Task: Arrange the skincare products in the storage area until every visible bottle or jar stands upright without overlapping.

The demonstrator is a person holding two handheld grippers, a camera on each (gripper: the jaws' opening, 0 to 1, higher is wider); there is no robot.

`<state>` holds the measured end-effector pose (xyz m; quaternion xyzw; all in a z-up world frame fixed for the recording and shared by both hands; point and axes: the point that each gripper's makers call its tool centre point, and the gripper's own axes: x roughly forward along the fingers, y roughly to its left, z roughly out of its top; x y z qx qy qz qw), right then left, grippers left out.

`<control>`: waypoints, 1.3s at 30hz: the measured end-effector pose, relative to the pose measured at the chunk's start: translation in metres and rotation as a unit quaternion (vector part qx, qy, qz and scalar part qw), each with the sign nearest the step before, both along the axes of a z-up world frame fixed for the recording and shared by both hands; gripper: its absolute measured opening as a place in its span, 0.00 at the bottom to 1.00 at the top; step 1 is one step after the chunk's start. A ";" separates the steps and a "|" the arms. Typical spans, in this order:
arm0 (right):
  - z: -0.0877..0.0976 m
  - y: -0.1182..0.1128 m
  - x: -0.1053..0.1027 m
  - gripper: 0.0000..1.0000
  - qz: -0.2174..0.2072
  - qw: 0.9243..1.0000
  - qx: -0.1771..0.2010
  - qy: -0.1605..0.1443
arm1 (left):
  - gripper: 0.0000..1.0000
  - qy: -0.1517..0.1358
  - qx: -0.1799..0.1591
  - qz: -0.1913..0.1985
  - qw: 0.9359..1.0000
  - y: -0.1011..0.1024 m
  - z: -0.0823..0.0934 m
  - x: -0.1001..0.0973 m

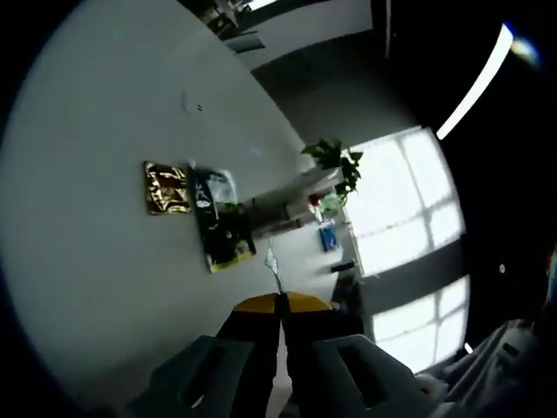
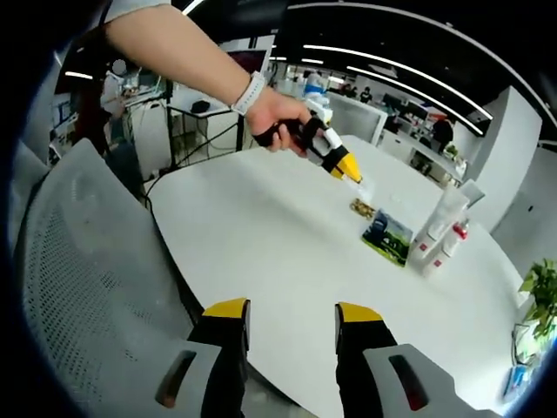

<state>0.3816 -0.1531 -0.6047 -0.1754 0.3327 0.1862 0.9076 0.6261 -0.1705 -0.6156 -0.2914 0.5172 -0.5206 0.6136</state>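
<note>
While my left gripper has its yellow-tipped jaws pressed together, a thin clear sliver, perhaps a scrap of film, juts from between the tips; I cannot make out what it is. In the left gripper view the round white table lies rolled sideways, and on it sit a small gold foil sachet and, just beside it, a dark green and blue flat packet; their print is too blurred to read. Past the table's far edge stands a green potted plant against bright windows, with small red and blue things below it that I cannot identify.

In the right gripper view my right gripper hovers over the near edge of the table, jaws spread wide and holding nothing. To the near left a grey mesh chair back is cut off by the rim. Across the table my hand holds the left gripper just above the gold sachet. To the right of that lies the green packet, and right of it stand a tall white tube and a shorter white bottle with a red cap, both upright and close together; whether they touch I cannot tell
</note>
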 end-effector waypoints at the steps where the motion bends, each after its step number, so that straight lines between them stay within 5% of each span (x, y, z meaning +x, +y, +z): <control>1: 0.000 0.000 0.000 0.34 0.000 1.000 -0.001 0.000 | 0.00 0.004 0.005 0.000 1.000 -0.001 -0.004 0.002; 6: -0.001 0.000 -0.001 0.34 0.002 1.000 -0.003 0.003 | 0.00 0.023 0.042 0.000 0.999 -0.002 -0.037 0.009; 8: -0.002 -0.002 0.000 0.34 -0.003 1.000 -0.004 0.003 | 0.00 0.009 0.071 -0.006 0.997 0.000 -0.052 0.012; 16: -0.003 -0.003 0.000 0.33 -0.002 1.000 -0.011 0.005 | 0.00 0.026 0.073 -0.022 0.997 -0.017 -0.063 0.012; 36: -0.008 -0.002 -0.002 0.32 0.005 1.000 -0.018 0.019 | 0.00 0.043 0.136 -0.055 0.988 -0.017 -0.092 0.020; 39: -0.010 -0.002 -0.003 0.31 0.008 0.999 -0.023 0.023 | 0.00 0.024 0.175 -0.073 0.982 -0.011 -0.098 0.020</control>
